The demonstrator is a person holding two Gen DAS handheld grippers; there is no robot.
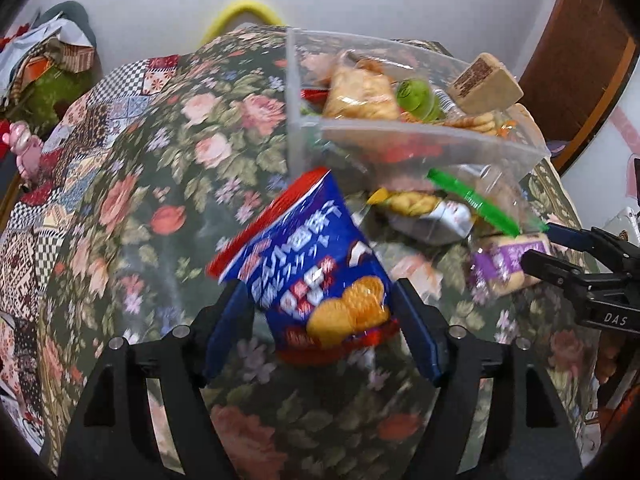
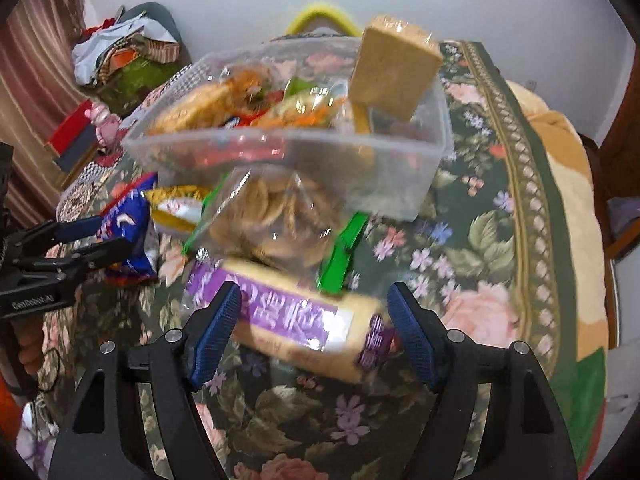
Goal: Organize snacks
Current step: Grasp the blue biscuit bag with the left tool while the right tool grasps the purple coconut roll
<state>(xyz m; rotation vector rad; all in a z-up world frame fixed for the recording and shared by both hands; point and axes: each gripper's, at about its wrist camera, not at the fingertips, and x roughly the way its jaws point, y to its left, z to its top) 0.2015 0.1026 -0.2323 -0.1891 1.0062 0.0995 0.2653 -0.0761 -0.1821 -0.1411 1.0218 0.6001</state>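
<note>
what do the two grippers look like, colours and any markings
Both are black plastic frames with silver screw heads on the arms. The left gripper and right gripper each carry two fingers with blue ribbed pads. White lettering marks their sides, reading DAS on the right one.

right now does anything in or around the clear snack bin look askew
Yes: the tan wrapped block juts tilted above the clear bin's rim instead of lying inside. The bin looks heaped, and a green-sealed cookie bag leans against its front wall.
</note>
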